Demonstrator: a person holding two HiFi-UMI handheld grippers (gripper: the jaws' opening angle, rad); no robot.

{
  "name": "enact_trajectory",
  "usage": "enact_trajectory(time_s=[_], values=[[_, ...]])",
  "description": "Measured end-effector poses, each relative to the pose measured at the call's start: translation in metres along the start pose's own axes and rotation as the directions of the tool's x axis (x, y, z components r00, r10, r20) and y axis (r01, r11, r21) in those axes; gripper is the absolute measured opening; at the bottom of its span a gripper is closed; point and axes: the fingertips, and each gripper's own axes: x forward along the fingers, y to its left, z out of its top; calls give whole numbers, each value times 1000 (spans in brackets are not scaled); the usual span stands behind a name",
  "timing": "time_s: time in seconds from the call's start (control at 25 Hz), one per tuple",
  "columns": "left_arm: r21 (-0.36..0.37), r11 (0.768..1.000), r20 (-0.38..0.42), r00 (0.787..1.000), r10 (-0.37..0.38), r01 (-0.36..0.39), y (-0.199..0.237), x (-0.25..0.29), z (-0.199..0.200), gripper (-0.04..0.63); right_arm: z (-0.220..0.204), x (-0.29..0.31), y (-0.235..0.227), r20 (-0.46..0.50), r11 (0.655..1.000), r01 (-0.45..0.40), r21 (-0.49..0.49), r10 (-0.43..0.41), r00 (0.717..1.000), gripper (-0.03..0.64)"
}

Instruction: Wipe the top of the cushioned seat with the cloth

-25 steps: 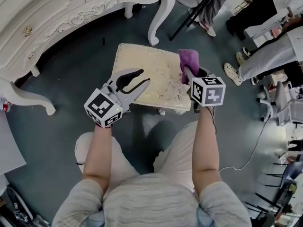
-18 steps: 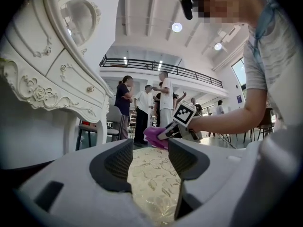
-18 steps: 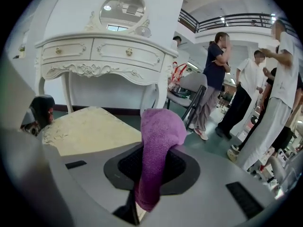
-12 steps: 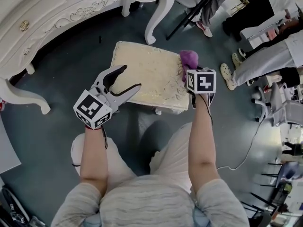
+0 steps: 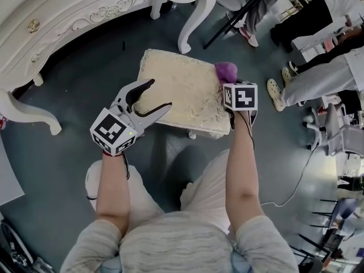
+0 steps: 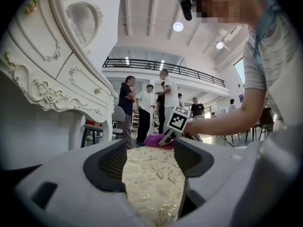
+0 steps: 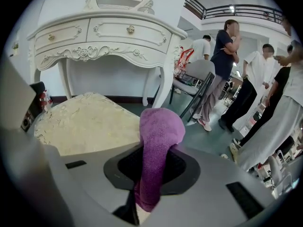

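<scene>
The cushioned seat (image 5: 182, 92) is a cream square with a leaf pattern, low on the floor in front of me. My left gripper (image 5: 160, 94) hovers at its near left corner; its jaws are opening, and only the seat top (image 6: 151, 183) shows through the gap, nothing gripped. My right gripper (image 5: 227, 84) is at the seat's far right edge, shut on the purple cloth (image 5: 226, 71). The cloth (image 7: 158, 141) bulges out past the pads and hangs over the seat's edge (image 7: 85, 122). The left gripper view shows the cloth (image 6: 154, 140) across the seat.
A white carved dressing table (image 5: 68, 16) stands just beyond the seat, one curved leg (image 5: 190, 33) near its far edge. A chair (image 7: 196, 74) and several standing people (image 5: 318, 67) are to the right. A cable (image 5: 301, 175) trails on the grey floor.
The left gripper's jaws have spread apart and it has drawn back to the left off the seat's near edge. The right gripper has carried the cloth a little farther along the right edge.
</scene>
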Motion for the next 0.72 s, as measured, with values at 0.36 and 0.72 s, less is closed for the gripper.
enact_trajectory(time_s=[0.36, 0.72], values=[[-17, 1000, -197, 980, 0, -3, 11, -10, -49, 447, 6, 4, 7, -43, 988, 121, -95, -125, 991, 66], [-7, 1000, -247, 969, -30, 29, 2, 0, -63, 479, 19, 3, 22, -41, 978, 145, -149, -152, 988, 66]])
